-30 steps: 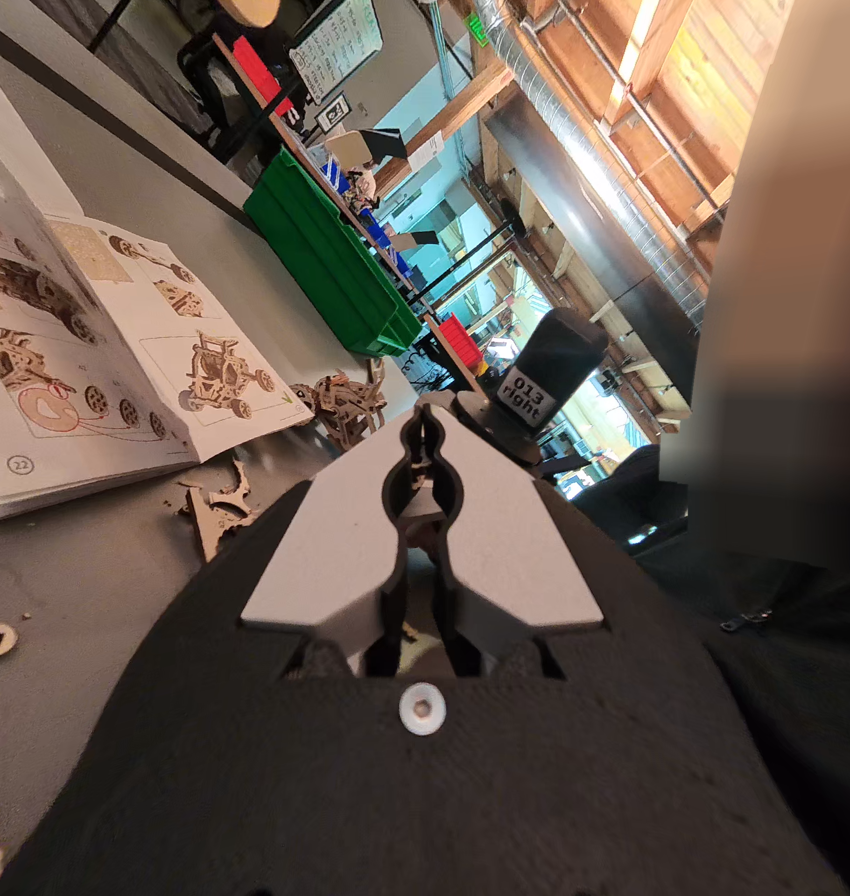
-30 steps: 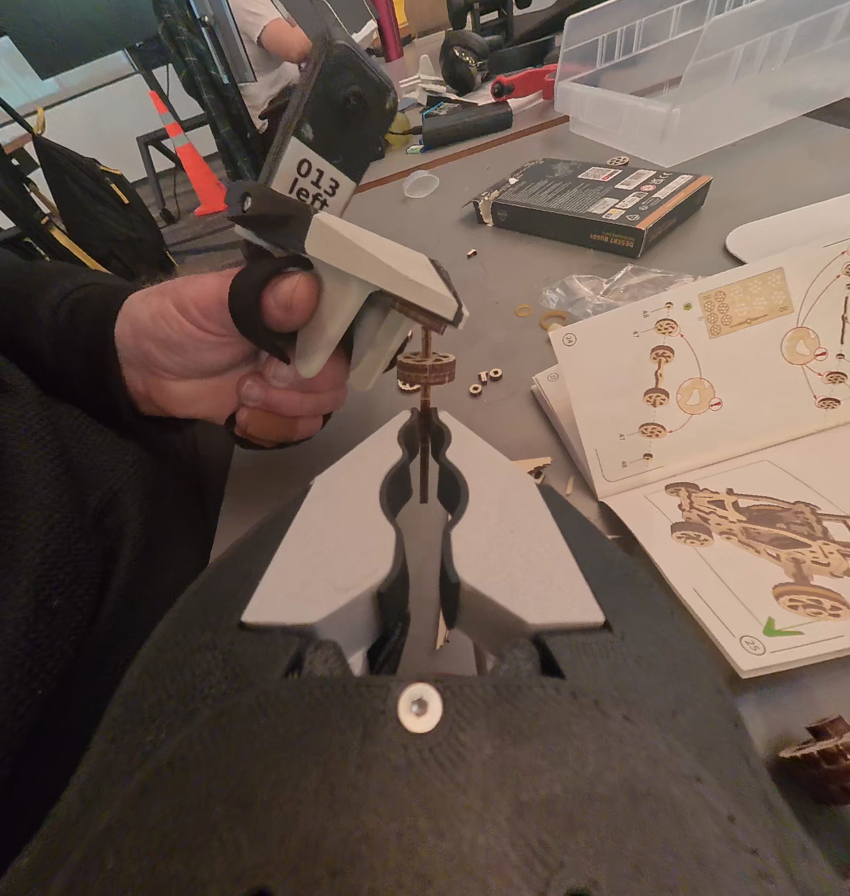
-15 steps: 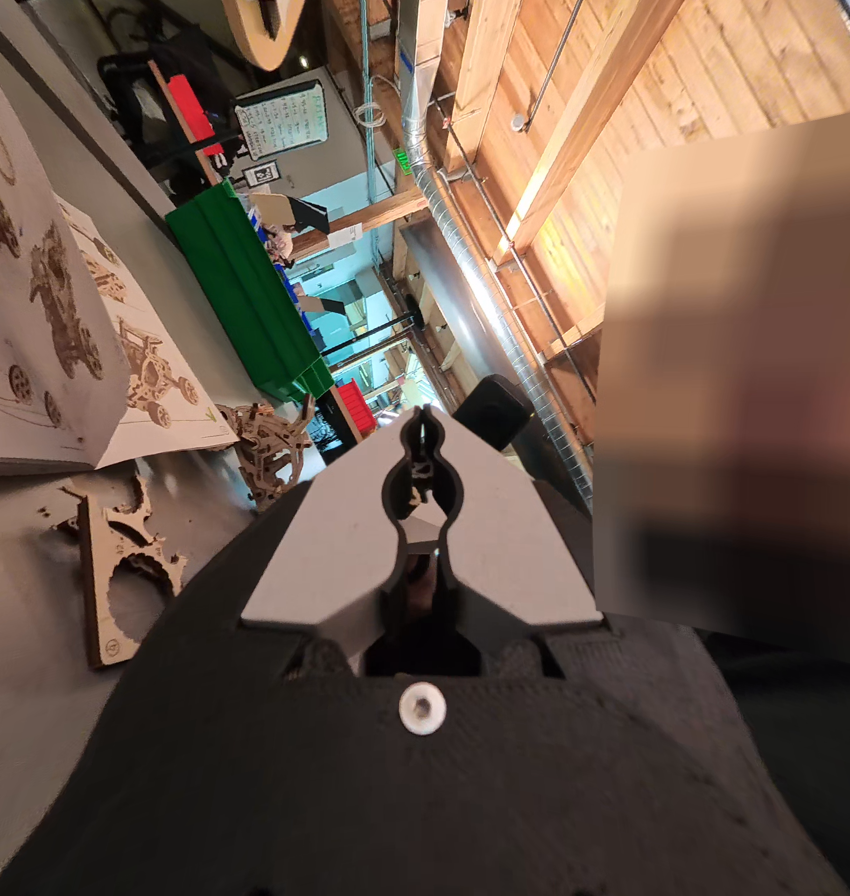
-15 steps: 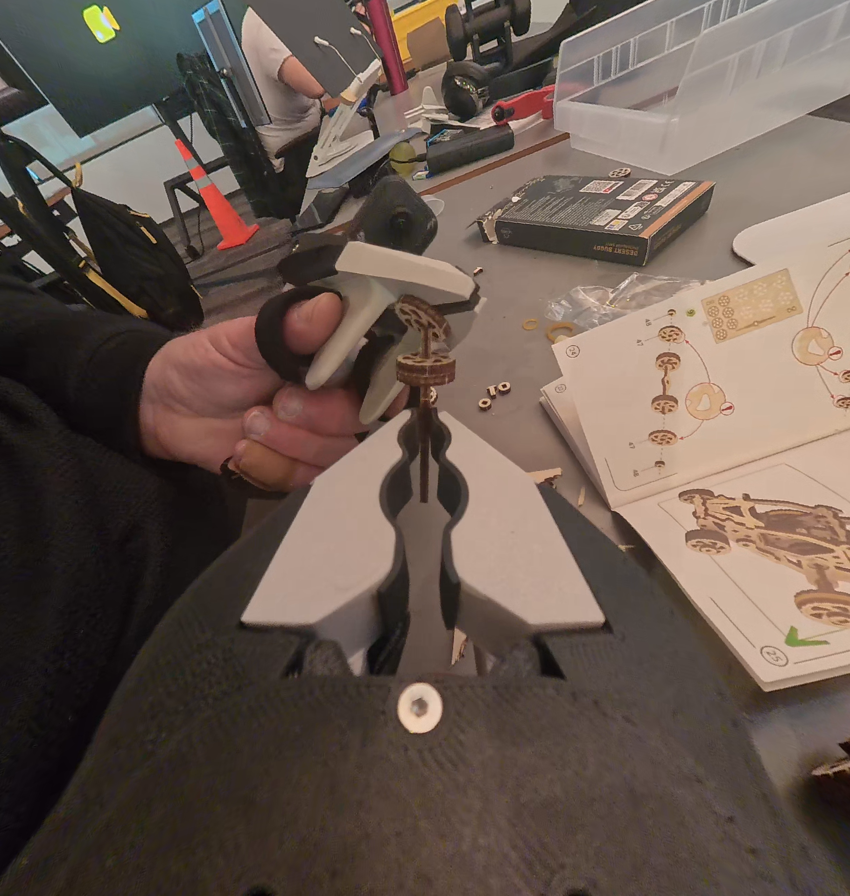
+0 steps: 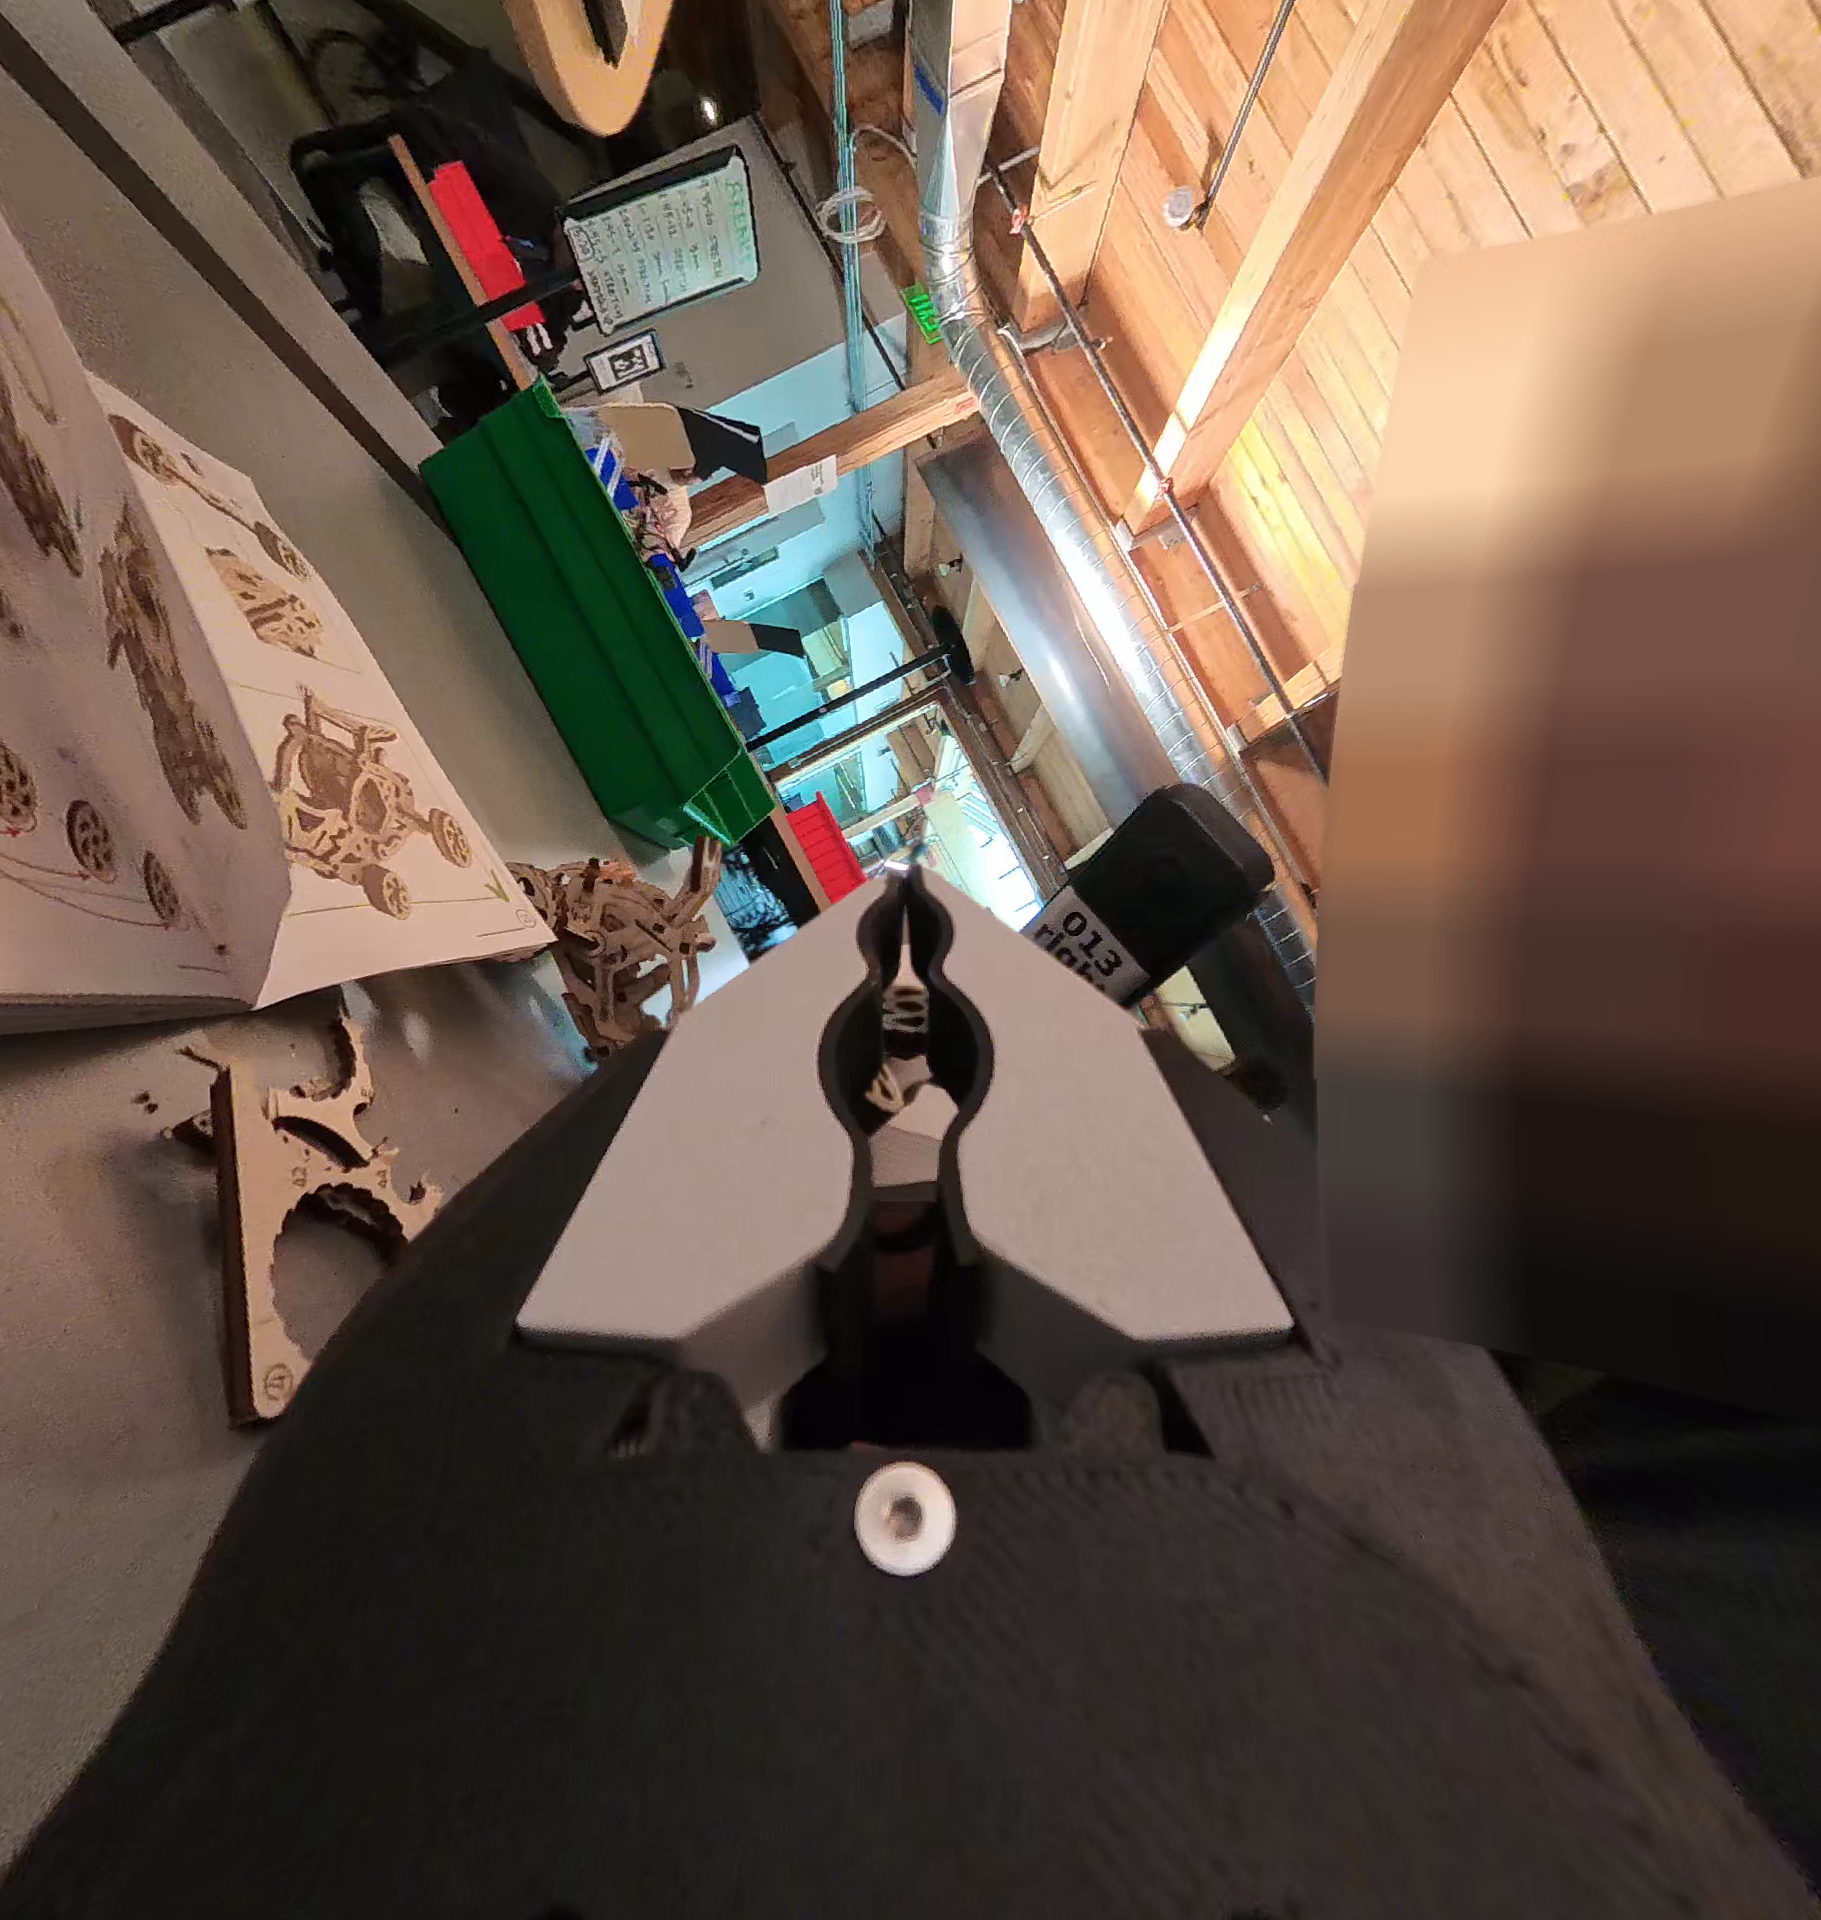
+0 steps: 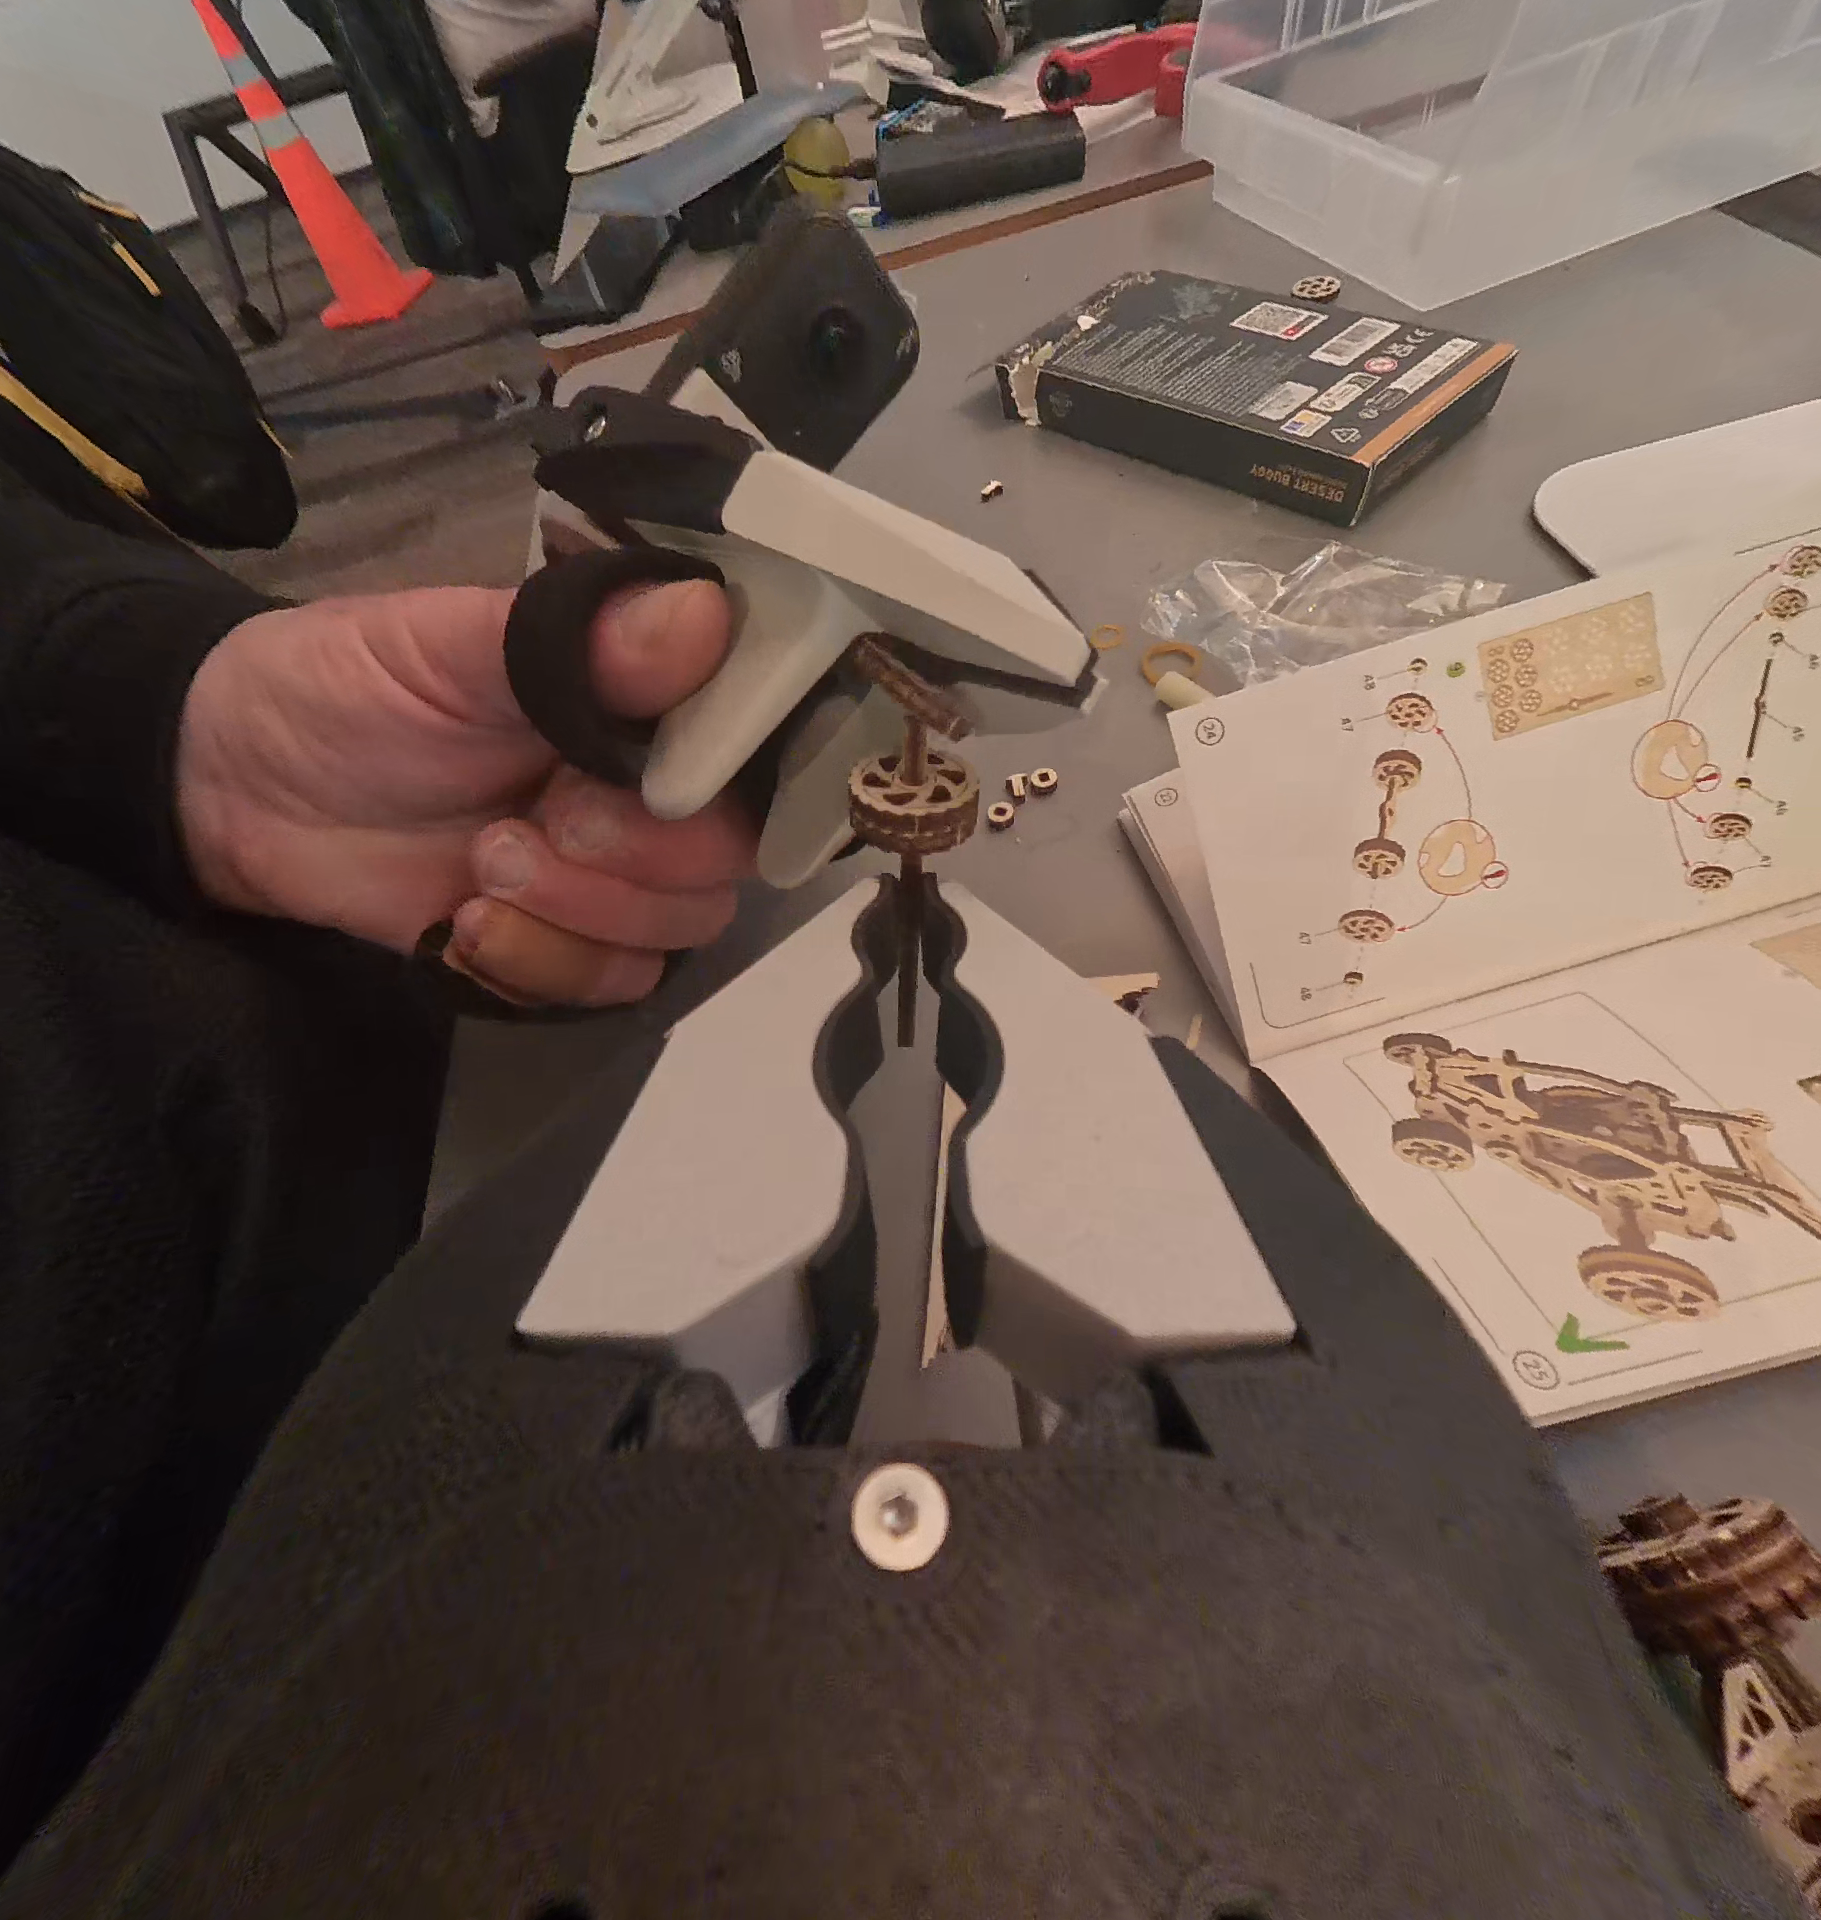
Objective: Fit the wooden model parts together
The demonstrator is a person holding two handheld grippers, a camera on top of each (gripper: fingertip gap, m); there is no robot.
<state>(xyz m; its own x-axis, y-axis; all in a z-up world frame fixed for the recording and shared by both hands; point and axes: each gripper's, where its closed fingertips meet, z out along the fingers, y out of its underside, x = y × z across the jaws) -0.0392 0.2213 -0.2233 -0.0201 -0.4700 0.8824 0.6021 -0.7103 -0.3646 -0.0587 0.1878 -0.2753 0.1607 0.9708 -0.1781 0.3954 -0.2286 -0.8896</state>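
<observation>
Right tongs (image 6: 906, 894) pinched shut on a thin wooden axle (image 6: 907, 966), held upright between the tips, its lower end showing in the hollow between the fingers. On the axle just above the tips, a small spoked wheel (image 6: 913, 805); above that, the axle's top meeting a second wheel (image 6: 908, 698) gripped edge-on in the left tongs (image 6: 989, 696), closed on it. Left tongs held by a hand (image 6: 449, 758), one finger through a black loop, dark sleeve running off to the left. In the left wrist view, left tongs (image 5: 908, 904) shut at the tips, bits of pale wheel (image 5: 906, 1013) visible in the hollow behind them; right tongs' black body (image 5: 1155, 894) beyond, against a timber ceiling. Both tongs raised above a grey table (image 6: 1093, 499). On the table to the right, an open manual (image 6: 1508, 935) with drawings of wheels and a buggy; beside its near corner, a part-built wooden model (image 6: 1737, 1621), seen also in the left wrist view (image 5: 625, 945) past the manual (image 5: 210, 748). Near the manual's far edge, a crumpled clear bag (image 6: 1301, 603), two small rings (image 6: 1166, 660) and a few tiny wooden spacers (image 6: 1025, 790). Farther back, a dark box (image 6: 1259, 384) lying flat, and a clear plastic bin (image 6: 1457, 135). In the left wrist view, a punched-out wooden sheet (image 5: 282, 1195) flat on the table near the manual, a green bin (image 5: 584, 623) farther along.
</observation>
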